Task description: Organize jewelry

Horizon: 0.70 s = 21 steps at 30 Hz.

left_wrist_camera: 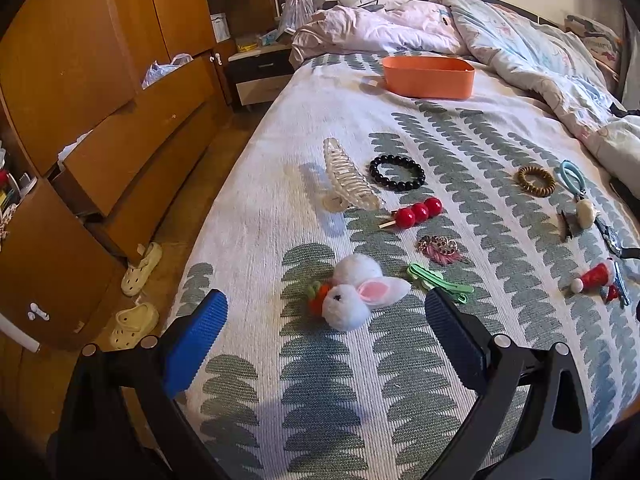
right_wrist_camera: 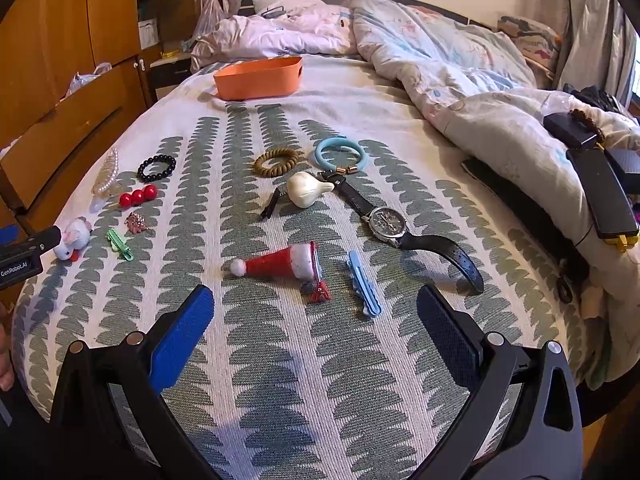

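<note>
My left tool (left_wrist_camera: 326, 312) spread, empty, low over bed (left_wrist_camera: 248, 240) | bunny clip (left_wrist_camera: 356, 294) between fingertips, ears pointing right | my right tool (right_wrist_camera: 316, 308) spread, empty | Santa hat clip (right_wrist_camera: 280, 266) ahead, long axis left-right, pompom left | "GenRobot.AI" read on left tool body | orange bin (right_wrist_camera: 258, 78) far end.

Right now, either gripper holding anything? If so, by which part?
Nothing is held. The left gripper is open around the bunny clip without touching it; the right gripper is open over the bedspread.
</note>
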{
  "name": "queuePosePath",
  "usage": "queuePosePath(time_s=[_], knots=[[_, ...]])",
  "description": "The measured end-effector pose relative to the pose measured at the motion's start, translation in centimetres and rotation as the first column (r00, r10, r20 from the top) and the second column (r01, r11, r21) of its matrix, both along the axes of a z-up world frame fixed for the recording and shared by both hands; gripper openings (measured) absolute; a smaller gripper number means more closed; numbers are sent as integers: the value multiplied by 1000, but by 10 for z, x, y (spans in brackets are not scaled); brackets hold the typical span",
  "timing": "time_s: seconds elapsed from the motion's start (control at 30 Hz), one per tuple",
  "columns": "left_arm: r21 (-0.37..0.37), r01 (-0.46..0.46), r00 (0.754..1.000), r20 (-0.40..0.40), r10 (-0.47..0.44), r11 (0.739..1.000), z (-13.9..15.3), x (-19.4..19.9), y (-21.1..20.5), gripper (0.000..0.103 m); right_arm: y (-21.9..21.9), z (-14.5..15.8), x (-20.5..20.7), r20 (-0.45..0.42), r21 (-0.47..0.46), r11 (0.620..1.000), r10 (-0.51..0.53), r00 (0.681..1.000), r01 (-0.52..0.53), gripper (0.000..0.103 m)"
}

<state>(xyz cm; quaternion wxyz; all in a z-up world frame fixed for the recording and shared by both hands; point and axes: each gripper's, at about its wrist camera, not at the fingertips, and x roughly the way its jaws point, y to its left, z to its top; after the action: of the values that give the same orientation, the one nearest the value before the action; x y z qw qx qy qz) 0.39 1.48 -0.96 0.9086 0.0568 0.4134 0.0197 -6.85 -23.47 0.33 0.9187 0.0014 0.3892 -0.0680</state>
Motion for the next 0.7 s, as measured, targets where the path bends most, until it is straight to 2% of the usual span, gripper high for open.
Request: queuePosePath(time_s=[0.17, 0.33, 0.7], knots=[[-21, 2, 1000, -13, -2, 1000, 0, 0, 2, 98, -6, 0, 1, -7, 45, 999, -3, 1000, 3, 100], [-32, 1, 1000, -25, -1, 999, -1, 3, 6, 98, -7, 0, 1, -9, 33, 999, -1, 1000, 1, 100], [-1, 24, 998, -50, -24, 1000, -10, 7, 0, 98, -14, -6, 7, -48, 73, 997, 6, 999, -3, 100]])
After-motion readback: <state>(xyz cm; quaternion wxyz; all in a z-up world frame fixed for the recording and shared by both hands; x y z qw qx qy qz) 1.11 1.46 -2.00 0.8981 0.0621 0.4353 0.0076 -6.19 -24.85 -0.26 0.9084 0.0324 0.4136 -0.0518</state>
